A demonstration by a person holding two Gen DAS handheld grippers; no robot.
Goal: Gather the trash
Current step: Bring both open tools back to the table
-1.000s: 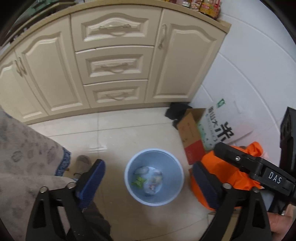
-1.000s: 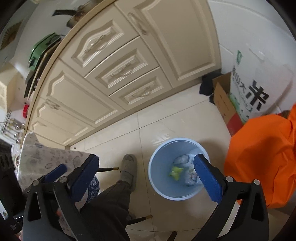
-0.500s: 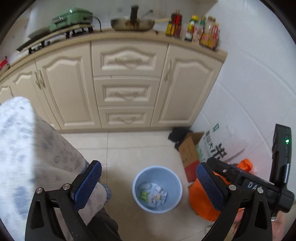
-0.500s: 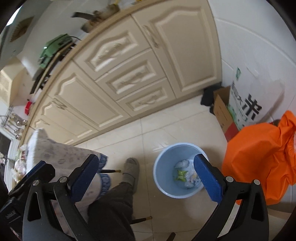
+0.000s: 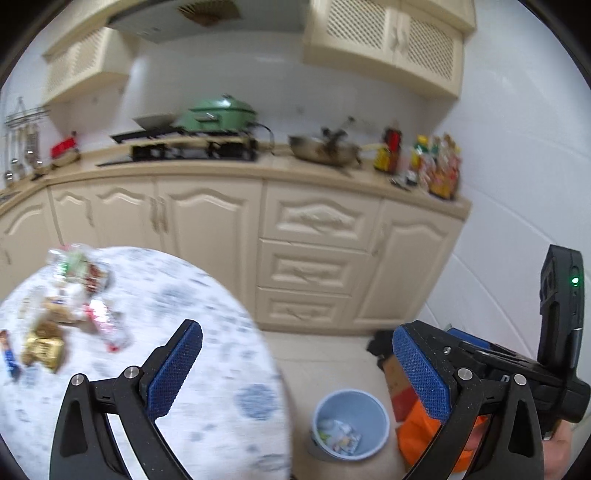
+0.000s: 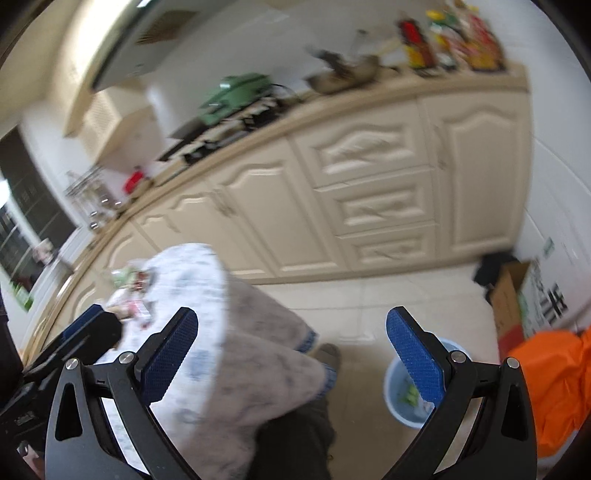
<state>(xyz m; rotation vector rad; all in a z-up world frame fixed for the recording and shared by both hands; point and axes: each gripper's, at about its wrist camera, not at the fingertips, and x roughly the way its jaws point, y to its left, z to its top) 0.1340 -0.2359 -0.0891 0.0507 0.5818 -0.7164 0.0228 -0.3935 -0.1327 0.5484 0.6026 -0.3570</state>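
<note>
One bin [image 5: 350, 424]; one round table [image 5: 221, 369]; two claws, left claw [image 5: 297, 369], right claw [image 6: 291, 358]; three drawers [image 5: 314, 258].

Cream cabinets [image 5: 317, 258] line a white tiled wall [image 5: 517, 184]; pale tiled floor [image 6: 369, 295]; range hood [image 5: 210, 18] overhead.

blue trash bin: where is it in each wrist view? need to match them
Left wrist: blue trash bin on the floor, bottom centre-right, right of the round table.
Right wrist: lower right, bin partly hidden behind the right finger.
Shared landmark: the orange bag just right of it.
</note>
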